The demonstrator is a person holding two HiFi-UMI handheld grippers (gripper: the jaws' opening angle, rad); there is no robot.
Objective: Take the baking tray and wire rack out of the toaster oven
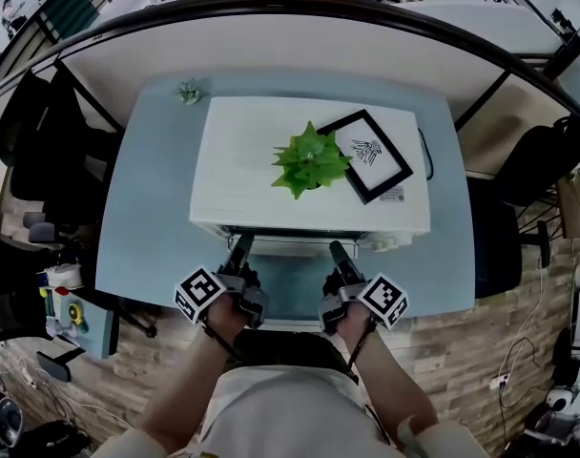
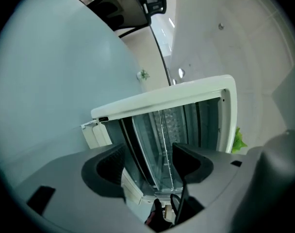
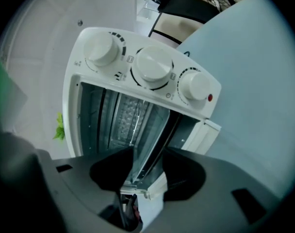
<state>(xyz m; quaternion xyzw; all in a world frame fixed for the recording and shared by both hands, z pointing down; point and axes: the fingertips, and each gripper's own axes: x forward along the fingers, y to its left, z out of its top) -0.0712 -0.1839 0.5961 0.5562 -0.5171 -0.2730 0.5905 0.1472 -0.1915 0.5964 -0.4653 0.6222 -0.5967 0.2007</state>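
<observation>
The white toaster oven stands on a blue table, its glass door tilted partly open. Inside I see the wire rack and a dimpled metal surface behind it, likely the baking tray. My right gripper is shut on the door's outer edge, with the white handle between its pads. My left gripper straddles the same door edge with its jaws apart and not pressing. In the head view both grippers, left and right, reach to the oven's front.
A green potted plant and a black picture frame sit on top of the oven. Three white knobs line its front panel. Bare blue tabletop lies to the left. Chairs and cables stand around the table.
</observation>
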